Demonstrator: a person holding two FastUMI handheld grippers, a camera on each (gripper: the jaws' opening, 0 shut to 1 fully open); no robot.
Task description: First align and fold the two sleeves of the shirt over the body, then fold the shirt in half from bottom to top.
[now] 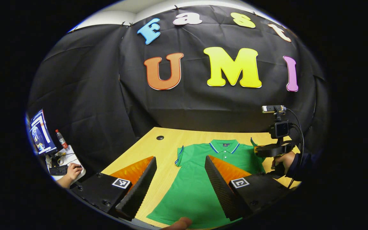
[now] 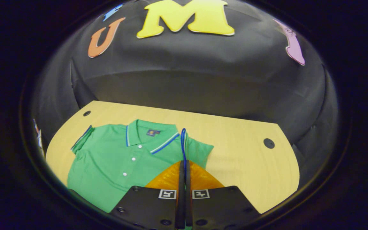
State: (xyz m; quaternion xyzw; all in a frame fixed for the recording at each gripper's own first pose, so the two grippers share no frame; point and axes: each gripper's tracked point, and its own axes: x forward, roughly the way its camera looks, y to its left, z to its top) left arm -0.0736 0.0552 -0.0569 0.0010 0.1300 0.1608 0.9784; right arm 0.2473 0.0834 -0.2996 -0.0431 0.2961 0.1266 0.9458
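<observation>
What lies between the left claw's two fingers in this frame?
In the left gripper view, the open left claw frames bare wooden table and part of the green shirt, including one sleeve. Nothing is gripped.

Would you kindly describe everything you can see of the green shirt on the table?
The green shirt is a short-sleeved polo of soft knit-looking fabric, with blue-and-white trim on collar and cuffs, white buttons and a small dark neck label. It lies face up and flat on the wooden table, collar toward the wall. The right claw is shut on one sleeve's edge, lifting it; the other sleeve lies unfolded.
</observation>
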